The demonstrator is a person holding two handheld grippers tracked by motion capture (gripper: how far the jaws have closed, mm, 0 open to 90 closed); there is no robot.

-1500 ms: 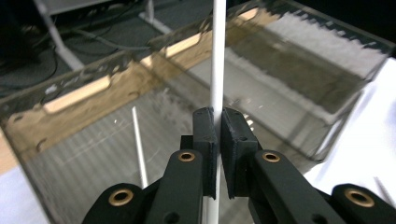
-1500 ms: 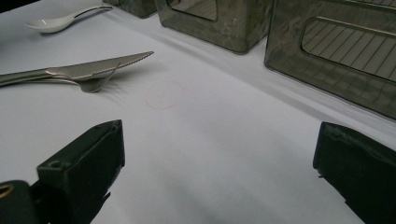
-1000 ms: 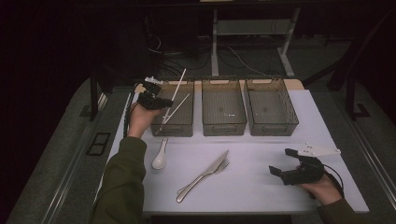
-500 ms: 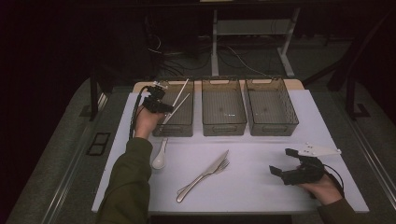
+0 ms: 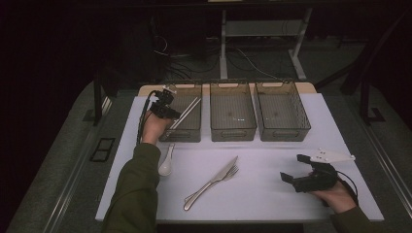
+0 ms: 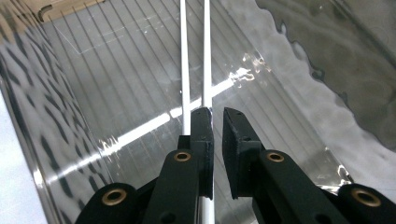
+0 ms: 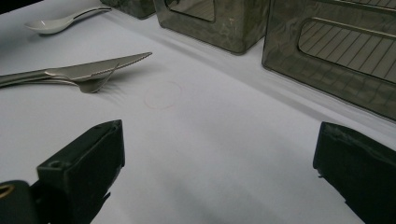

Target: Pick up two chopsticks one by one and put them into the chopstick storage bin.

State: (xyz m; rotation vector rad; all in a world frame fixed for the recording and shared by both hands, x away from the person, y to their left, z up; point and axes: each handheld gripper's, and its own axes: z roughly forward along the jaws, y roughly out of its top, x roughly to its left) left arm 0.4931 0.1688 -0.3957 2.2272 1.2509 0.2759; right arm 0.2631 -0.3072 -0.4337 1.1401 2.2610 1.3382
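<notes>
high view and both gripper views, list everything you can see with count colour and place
chopsticks: 2, white, in the left bin, one between the left gripper's jaws
bins: 3, clear grey, in a row at the mat's far side
spoon: 1, white, before the left bin
knife: 1, silver, mid mat, across the fork
fork: 1, silver, under the knife
mat: 1, white, on the table
left gripper: 1, black, over the left bin
right gripper: 1, black, open, near right on the mat

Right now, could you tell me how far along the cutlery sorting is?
Early. The left gripper is lowering the chopsticks into the left bin. The other bins look empty. The spoon, knife and fork lie unsorted; the right gripper waits open.
</notes>
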